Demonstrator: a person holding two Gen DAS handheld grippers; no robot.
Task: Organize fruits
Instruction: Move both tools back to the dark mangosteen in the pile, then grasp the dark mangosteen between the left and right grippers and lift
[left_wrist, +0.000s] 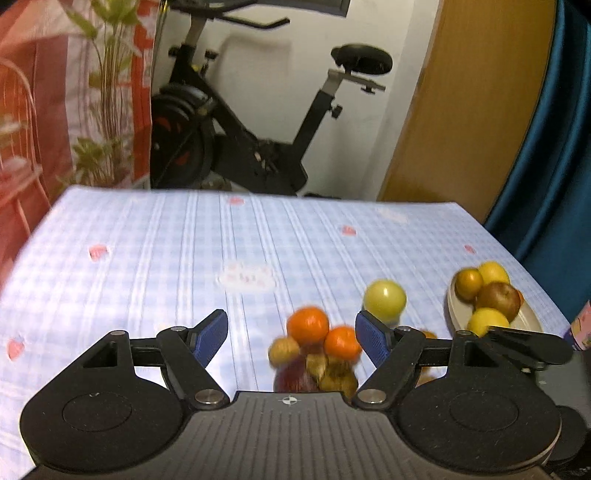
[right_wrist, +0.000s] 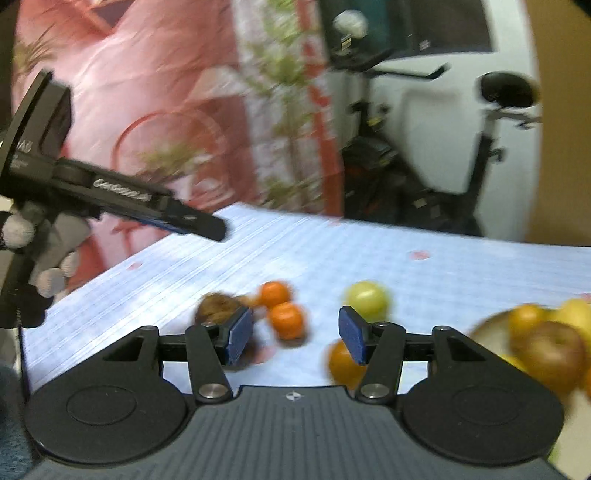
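Note:
In the left wrist view my left gripper (left_wrist: 291, 334) is open and empty above a heap of loose fruit: two oranges (left_wrist: 308, 324), brownish fruits (left_wrist: 283, 350) and a dark red one (left_wrist: 295, 380). A yellow-green apple (left_wrist: 384, 298) lies to the right. A white plate (left_wrist: 455, 312) at the far right holds yellow and brown fruits (left_wrist: 496, 297). In the right wrist view my right gripper (right_wrist: 295, 332) is open and empty, over the cloth. Two oranges (right_wrist: 286, 319), a brown fruit (right_wrist: 218, 306), the yellow-green apple (right_wrist: 367, 300) and another orange (right_wrist: 343, 363) lie around it. The plate of fruit (right_wrist: 550, 350) is at the right.
The table carries a blue checked cloth (left_wrist: 166, 258). An exercise bike (left_wrist: 236, 122) stands behind the far edge, with a red patterned curtain (left_wrist: 55, 92) to the left and a wooden panel (left_wrist: 461, 110) to the right. The left gripper's body (right_wrist: 122, 199) shows at the right wrist view's left.

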